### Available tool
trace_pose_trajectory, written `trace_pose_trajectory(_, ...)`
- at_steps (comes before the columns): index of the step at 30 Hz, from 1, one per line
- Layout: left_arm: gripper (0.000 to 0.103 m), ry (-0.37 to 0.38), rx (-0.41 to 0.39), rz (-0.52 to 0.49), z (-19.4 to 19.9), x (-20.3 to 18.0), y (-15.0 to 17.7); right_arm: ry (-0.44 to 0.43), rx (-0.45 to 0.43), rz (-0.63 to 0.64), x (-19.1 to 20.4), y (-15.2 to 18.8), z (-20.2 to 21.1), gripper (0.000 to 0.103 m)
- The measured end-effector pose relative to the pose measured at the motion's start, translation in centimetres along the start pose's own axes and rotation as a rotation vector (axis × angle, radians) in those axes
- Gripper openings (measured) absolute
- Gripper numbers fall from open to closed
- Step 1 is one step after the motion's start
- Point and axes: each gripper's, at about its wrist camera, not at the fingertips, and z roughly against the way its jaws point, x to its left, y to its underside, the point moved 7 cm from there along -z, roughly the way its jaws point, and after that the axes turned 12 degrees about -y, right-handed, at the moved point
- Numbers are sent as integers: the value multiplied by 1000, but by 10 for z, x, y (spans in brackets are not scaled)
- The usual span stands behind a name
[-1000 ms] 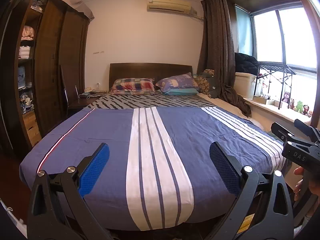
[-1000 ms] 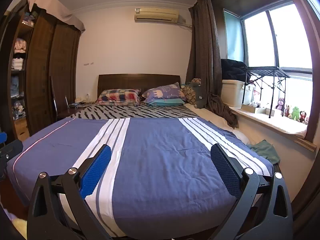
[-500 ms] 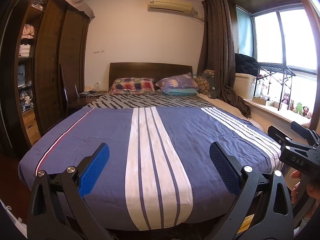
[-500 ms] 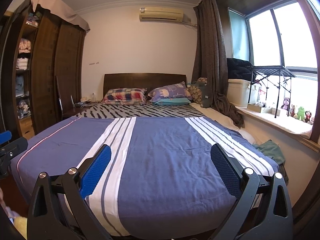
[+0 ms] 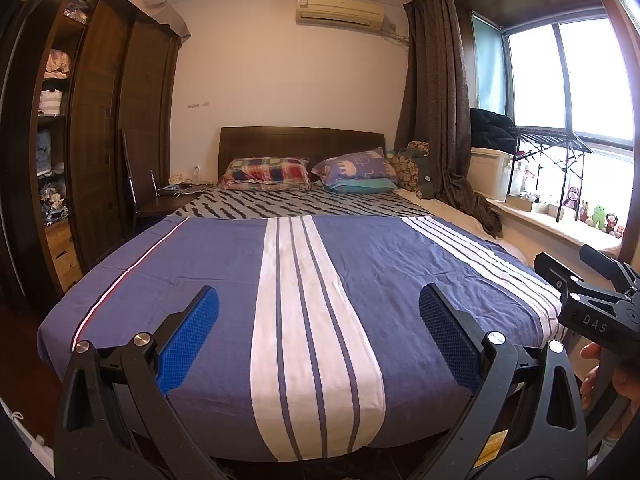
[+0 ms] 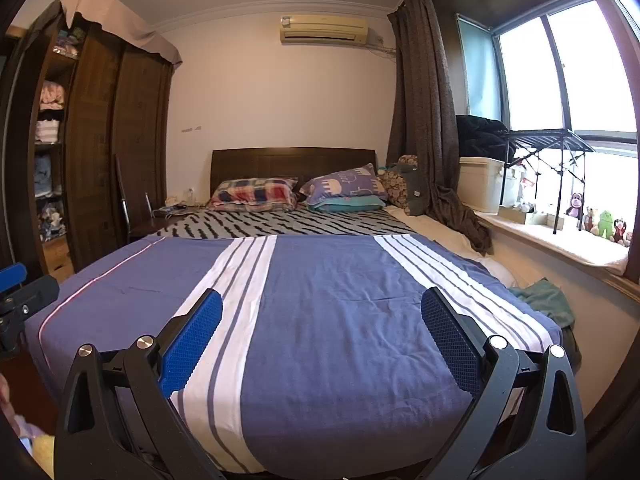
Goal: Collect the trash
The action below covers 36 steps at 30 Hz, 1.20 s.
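No trash shows in either view. My left gripper [image 5: 318, 308] is open and empty, held at the foot of a bed with a blue and white striped cover [image 5: 224, 272]. My right gripper [image 6: 322, 312] is open and empty too, held over the same cover [image 6: 328, 288], further right. The right gripper's body shows at the right edge of the left wrist view [image 5: 592, 304]. The left gripper's edge shows at the left of the right wrist view [image 6: 20, 292].
Pillows [image 5: 266, 174] lie at the headboard. A dark wardrobe with open shelves [image 5: 100, 128] stands left, with a chair [image 5: 140, 196] beside it. A window ledge with toys [image 6: 600, 224], a white box [image 6: 480, 184] and a curtain [image 6: 424, 120] are right. A green cloth [image 6: 544, 300] lies beside the bed.
Both views have shifted slightly. The right gripper has drifted left and up a little relative to the left one. Both stay open and empty.
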Motion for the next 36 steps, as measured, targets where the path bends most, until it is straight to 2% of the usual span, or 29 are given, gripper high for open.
trace_pose_trajectory(36,95,-17,0,5,-1,-1,-3,-10,10,-7,2,1,-8,100)
